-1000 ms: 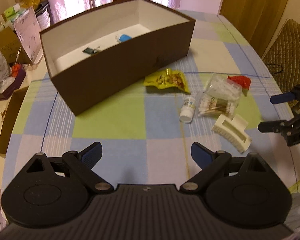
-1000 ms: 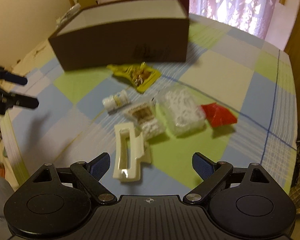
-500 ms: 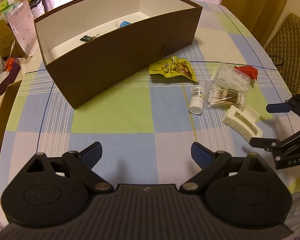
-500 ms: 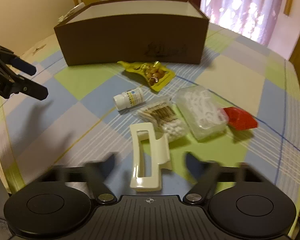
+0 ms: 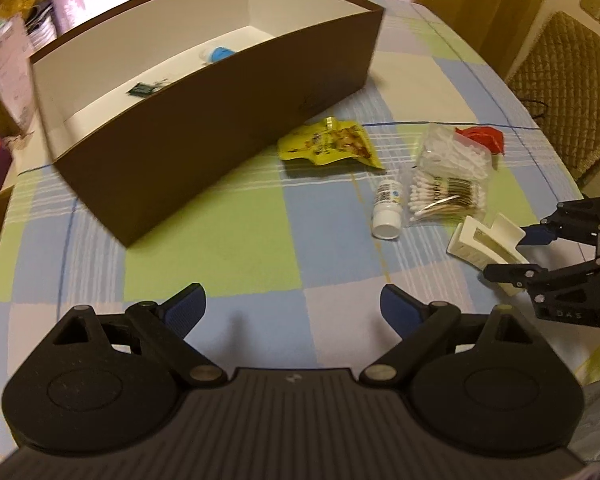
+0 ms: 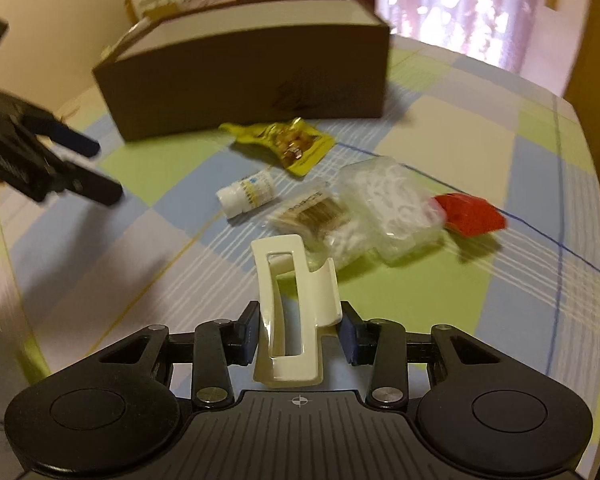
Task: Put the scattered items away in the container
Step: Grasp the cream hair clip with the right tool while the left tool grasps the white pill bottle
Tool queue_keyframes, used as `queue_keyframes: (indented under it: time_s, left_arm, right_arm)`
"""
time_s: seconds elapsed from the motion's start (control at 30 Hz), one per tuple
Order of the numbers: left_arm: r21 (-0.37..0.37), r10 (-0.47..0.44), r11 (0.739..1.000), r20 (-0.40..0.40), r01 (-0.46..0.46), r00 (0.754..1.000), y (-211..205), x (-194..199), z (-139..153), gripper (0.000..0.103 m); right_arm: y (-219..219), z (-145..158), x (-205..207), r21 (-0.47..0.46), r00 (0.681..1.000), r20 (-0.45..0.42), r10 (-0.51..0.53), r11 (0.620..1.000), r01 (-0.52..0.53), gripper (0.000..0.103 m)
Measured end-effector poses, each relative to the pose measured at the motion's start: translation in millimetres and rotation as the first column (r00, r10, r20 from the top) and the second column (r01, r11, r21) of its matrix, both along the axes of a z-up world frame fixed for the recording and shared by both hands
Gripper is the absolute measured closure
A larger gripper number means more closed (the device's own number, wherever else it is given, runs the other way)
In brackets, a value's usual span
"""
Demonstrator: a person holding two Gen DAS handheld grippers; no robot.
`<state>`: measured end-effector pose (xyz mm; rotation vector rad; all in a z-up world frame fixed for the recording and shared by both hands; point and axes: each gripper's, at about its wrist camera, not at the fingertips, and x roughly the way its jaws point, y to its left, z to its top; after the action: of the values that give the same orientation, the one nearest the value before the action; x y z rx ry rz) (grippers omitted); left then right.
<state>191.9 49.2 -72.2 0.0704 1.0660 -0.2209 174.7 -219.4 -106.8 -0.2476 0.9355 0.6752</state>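
Right wrist view shows the right gripper (image 6: pixel 298 330) with its jaws just closing in on the cream hair clip (image 6: pixel 294 312), which lies between them near the front edge of the tabletop (image 6: pixel 440 152). The blue pads sit right beside the clip's two sides. The picture is a bit blurry there, so it is hard to say if they press on it yet or only come close.

The clip is smooth and curved, with one side flaring out. If the pads catch only that side, it could tip, pop out, or spring open.

The cotton swab pack (image 6: pixel 320 220) lies just beyond the clip, so a slip could push it along too.

The left gripper (image 5: pixel 292 312) has its jaws wide open and holds nothing, hanging over the front of the tabletop.

The brown box (image 6: pixel 244 76) stands toward the far edge. Its wall is tall, so a low carry could bump the clip against it.
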Motion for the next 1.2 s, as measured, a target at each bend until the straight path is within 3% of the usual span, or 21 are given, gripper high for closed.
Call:
queue_keyframes:
  time_s: [0.17,0.47,0.67,1.0,1.03,1.2]
  left_arm:
    - [-0.026,-0.089,0.996,0.004,0.089,0.996,-19.4,9.8,-9.3,0.016]
    - [-0.065,-0.221,0.973,0.023,0.223,0.975,-51.4,35.2,-22.8,0.031]
    - [-0.088,-0.238,0.967,0.023,0.239,0.971,-61.1,59.6,-31.5,0.043]
    - [-0.121,-0.27,0.956,-0.02,0.266,0.963,-70.9,86.8,-52.5,0.072]
    - [-0.122,-0.275,0.955,-0.025,0.27,0.961,-71.2,86.7,-54.6,0.079]
    - [-0.114,-0.29,0.951,-0.021,0.286,0.957,-68.7,78.6,-58.0,0.081]
  right_arm:
    - [-21.8,21.2,-1.7,0.08,0.998,-0.008,-0.068,0.994,0.069,0.06]
    - [-52.7,35.1,0.2,0.124,0.974,-0.022,-0.227,0.966,0.228,0.06]
    - [-67.3,33.2,0.7,0.128,0.952,-0.041,-0.303,0.944,0.306,0.06]
    - [-72.9,31.2,1.0,0.129,0.937,-0.059,-0.344,0.928,0.349,0.06]
    - [-72.2,30.7,0.8,0.129,0.938,-0.059,-0.343,0.929,0.348,0.06]
    - [-68.8,29.7,0.9,0.131,0.943,-0.061,-0.327,0.934,0.332,0.06]
